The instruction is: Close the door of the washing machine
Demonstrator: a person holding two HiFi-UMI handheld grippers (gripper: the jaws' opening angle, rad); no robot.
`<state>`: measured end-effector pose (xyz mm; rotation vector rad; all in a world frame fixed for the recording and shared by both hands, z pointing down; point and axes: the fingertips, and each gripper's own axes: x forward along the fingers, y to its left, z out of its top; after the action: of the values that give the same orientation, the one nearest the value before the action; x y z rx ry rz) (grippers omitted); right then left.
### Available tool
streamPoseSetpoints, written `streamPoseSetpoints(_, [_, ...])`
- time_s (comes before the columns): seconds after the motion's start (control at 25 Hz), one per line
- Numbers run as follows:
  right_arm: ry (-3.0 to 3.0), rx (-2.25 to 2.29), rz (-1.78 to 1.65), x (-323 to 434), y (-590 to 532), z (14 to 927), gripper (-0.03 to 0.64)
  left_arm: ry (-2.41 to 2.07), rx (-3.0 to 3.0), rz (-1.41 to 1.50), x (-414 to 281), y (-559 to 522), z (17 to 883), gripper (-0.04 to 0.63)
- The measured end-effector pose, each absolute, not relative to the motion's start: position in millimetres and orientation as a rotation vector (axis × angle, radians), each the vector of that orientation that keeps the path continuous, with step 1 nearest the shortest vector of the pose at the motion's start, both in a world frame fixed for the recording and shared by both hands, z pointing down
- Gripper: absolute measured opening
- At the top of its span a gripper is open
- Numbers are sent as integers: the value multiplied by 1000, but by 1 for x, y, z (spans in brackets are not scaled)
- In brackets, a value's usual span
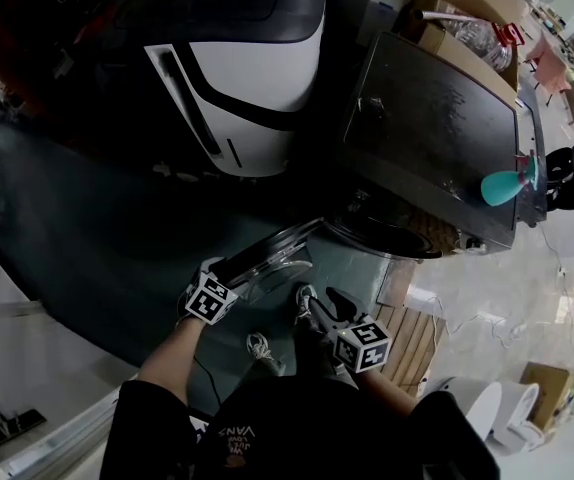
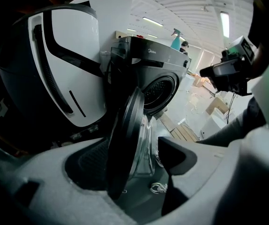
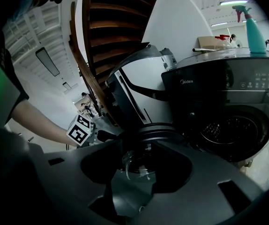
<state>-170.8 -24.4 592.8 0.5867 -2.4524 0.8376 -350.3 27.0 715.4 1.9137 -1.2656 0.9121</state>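
The left gripper (image 2: pixel 132 159) is gaping wide, clamped on nothing. The edge of the washing machine's door (image 2: pixel 124 135) is standing upright between its jaws. The dark rim is lying close against the left-hand pad, though I cannot tell whether they are touching. The right-hand pad is sitting clear of the door's glass bulge (image 2: pixel 145 142). Below the jaws, a laced shoe (image 2: pixel 159 188) is showing on the grey floor (image 2: pixel 139 205).

The right gripper (image 3: pixel 137 168) is also spread open and empty, with its jaws pointing at the door's inner face just ahead of them. Off to its left, the left gripper's marker cube (image 3: pixel 79 130) is showing at the end of a bare forearm.

Straight beyond both grippers, the dark washing machine (image 3: pixel 228 97) is standing with its drum opening (image 3: pixel 233 132) uncovered. The door is hanging swung out towards the grippers, well away from the opening. A teal spray bottle (image 3: pixel 254 25) is standing on the machine's top. To the left of the machine, a large white shell with black stripes (image 2: pixel 73 64) is filling the space, and a wooden staircase (image 3: pixel 111 32) is rising above it.
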Motion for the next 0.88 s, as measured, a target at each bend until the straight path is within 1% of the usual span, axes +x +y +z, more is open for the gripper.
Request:
streamPoseSetpoints(0.4, [-2446, 718, 922, -145, 45, 594, 183, -1186, 1982, 906, -306, 57, 713, 333])
streamPoseSetpoints(0.56, [-2427, 857, 914, -120, 71, 598, 181, -1126, 2032, 889, -276, 71, 712, 333])
streamPoseSetpoints(0.88, [-2368, 1052, 1016, -72, 117, 607, 178, -956, 2130, 904, -207, 90, 711, 333])
